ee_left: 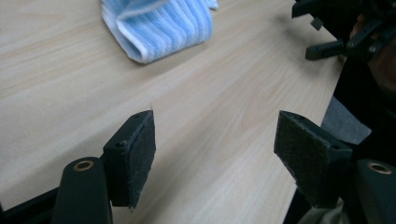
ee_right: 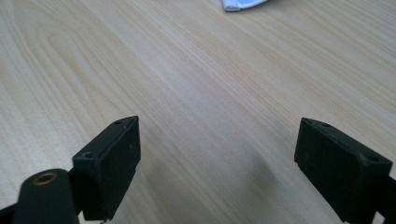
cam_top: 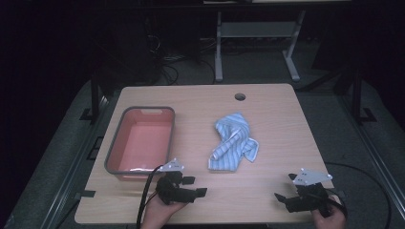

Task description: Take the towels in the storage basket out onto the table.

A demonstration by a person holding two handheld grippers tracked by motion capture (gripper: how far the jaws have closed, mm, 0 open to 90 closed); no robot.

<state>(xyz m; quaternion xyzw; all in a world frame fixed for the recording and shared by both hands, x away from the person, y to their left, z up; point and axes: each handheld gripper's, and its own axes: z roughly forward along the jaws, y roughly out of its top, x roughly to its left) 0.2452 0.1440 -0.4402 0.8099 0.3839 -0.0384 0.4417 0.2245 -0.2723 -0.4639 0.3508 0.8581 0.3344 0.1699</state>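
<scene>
A crumpled blue-and-white striped cloth lies near the middle of the wooden table. Left of it stands a grey-rimmed pink tub, nothing visible inside. My left gripper rests near the front edge, just below the tub, open with nothing between its jaws; in the left gripper view the cloth lies ahead, apart from the pads. My right gripper sits at the front right corner, open and empty, with a corner of the cloth at the top edge.
A round cable hole is at the table's back edge. The other gripper and a hand appear at the upper right of the left gripper view. Bare wood spreads between the grippers and the cloth. A white desk frame stands beyond the table.
</scene>
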